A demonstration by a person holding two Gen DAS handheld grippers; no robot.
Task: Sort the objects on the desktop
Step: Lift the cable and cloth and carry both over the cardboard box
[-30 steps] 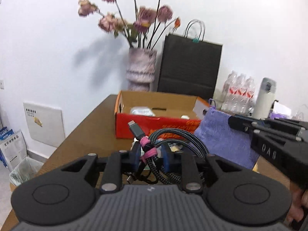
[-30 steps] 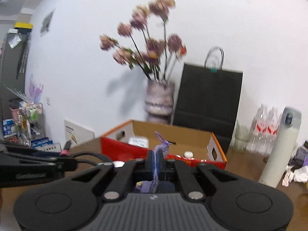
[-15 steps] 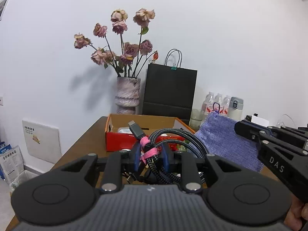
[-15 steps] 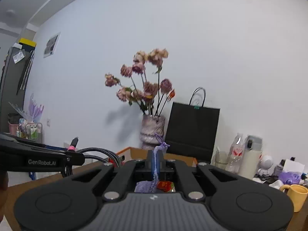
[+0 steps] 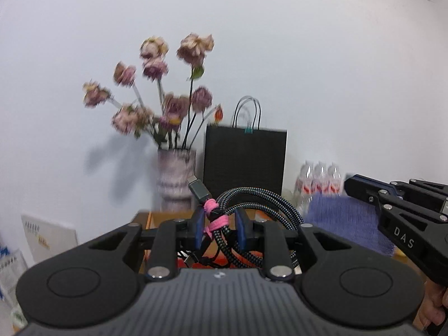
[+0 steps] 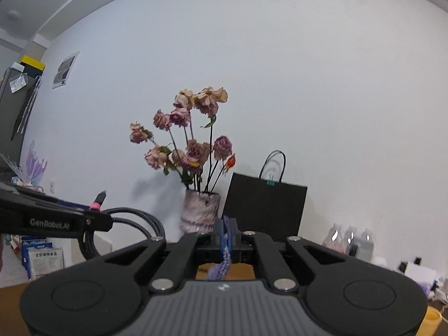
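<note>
My left gripper [image 5: 219, 225] is shut on a coiled braided cable [image 5: 252, 210] bound with a pink tie [image 5: 215, 221], held up in the air; its plug [image 5: 198, 190] sticks up. The right gripper [image 6: 226, 235] is shut on the top edge of a purple knitted pouch [image 6: 221, 268], which hangs below its fingers. In the left wrist view the pouch [image 5: 344, 221] hangs at the right under the other gripper's black fingers [image 5: 392, 198]. In the right wrist view the cable [image 6: 140, 221] shows at the left by the other gripper. The cardboard box [image 5: 165, 218] is mostly hidden behind the gripper.
A vase of dried roses [image 6: 198, 212] and a black paper bag [image 6: 263, 210] stand at the wall. Water bottles [image 5: 319, 179] sit right of the bag. A yellow cup [image 6: 432, 320] is at the lower right. Booklets [image 6: 44, 257] lie low at the left.
Both grippers have risen with their loads: the box, table and vase have dropped lower in both views, and more wall shows. The grips on cable and pouch are unchanged.
</note>
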